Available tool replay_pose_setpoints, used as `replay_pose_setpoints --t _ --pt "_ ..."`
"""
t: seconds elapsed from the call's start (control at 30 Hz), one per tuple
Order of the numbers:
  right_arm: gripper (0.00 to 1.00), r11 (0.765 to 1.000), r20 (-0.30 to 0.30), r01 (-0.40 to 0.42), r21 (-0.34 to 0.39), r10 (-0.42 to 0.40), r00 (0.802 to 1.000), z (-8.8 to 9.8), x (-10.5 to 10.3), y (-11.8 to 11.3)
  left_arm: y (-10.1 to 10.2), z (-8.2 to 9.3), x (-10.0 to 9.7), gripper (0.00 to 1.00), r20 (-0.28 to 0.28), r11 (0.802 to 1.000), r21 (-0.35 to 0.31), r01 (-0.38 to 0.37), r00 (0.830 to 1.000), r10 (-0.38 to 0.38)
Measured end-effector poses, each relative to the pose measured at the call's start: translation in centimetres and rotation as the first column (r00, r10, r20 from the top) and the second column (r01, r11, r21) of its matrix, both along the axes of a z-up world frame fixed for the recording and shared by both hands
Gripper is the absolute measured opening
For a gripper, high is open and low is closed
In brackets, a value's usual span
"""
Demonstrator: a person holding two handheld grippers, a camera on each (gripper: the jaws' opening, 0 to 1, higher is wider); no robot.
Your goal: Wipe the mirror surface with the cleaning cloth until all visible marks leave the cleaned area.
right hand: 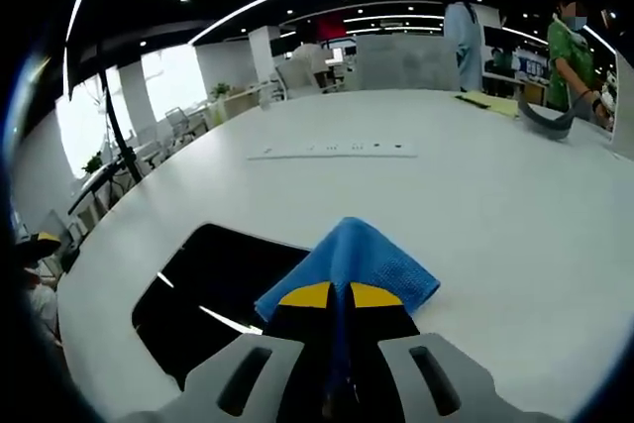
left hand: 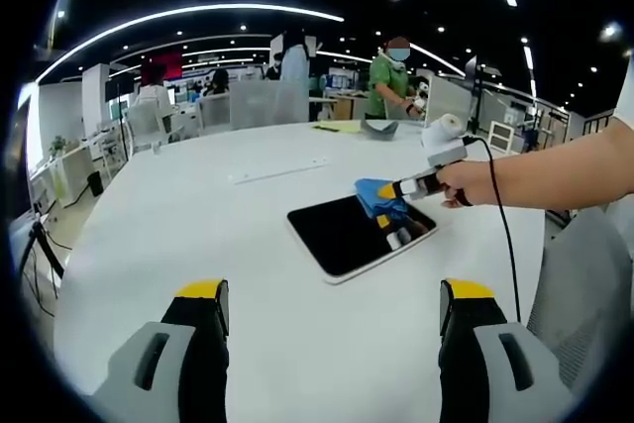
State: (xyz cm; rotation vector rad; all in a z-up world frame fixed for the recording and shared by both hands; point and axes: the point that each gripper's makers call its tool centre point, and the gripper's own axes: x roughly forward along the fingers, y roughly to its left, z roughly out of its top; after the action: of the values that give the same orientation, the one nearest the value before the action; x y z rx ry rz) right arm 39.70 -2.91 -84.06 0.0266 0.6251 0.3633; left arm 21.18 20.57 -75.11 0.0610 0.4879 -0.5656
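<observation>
While the right tongs (right hand: 342,296) pinched the blue cloth (right hand: 349,264) against the dark mirror (right hand: 213,294) on the white counter (right hand: 475,195), the left tongs (left hand: 334,309) hung wide apart, holding nothing.

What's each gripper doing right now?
Left gripper: open, holding nothing, above the table.
Right gripper: shut on the cloth, at the mirror.
</observation>
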Motion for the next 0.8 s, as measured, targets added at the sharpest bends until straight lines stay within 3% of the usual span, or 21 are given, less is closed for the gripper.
replay_pose_setpoints --t 0.8 --pt "0.01 1.000 -0.013 0.002 -0.009 -0.002 1.000 0.0 -2.0 -0.9 -0.8 0.5 0.0 0.88 0.015 1.000 -0.007 0.017 1.000 -0.017"
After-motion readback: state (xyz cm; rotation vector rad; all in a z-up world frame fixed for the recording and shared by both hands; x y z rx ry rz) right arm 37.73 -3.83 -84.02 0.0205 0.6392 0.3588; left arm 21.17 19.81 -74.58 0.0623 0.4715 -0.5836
